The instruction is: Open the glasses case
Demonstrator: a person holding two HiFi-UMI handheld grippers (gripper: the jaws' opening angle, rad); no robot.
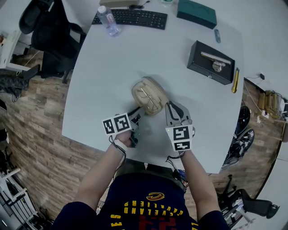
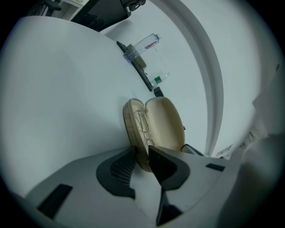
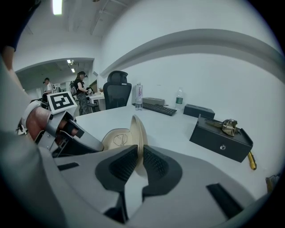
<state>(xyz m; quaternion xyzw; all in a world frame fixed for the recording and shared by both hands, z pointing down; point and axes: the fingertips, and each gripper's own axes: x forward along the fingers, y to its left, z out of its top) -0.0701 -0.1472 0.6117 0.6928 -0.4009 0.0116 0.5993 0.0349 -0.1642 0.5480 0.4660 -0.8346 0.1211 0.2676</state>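
Note:
A beige glasses case point(image 1: 149, 95) lies open on the white table point(image 1: 112, 67), a pair of thin wire glasses point(image 1: 151, 100) resting in its lower half. My left gripper point(image 1: 136, 115) comes in from the near left and is shut on the rim of that lower half point(image 2: 132, 127). The lid point(image 3: 139, 129) stands up on edge, and my right gripper point(image 3: 140, 156) is shut on it, one pad on each face. In the left gripper view the left gripper point(image 2: 142, 153) pinches the case's near end, with the glasses point(image 2: 143, 127) just beyond the pads.
A black box point(image 1: 210, 63) with keys on top sits at the right, a yellow cutter point(image 1: 235, 80) beside it. A keyboard point(image 1: 130, 18), water bottle point(image 1: 108, 20) and teal box point(image 1: 196, 12) line the far edge. An office chair point(image 1: 49, 27) stands at the far left.

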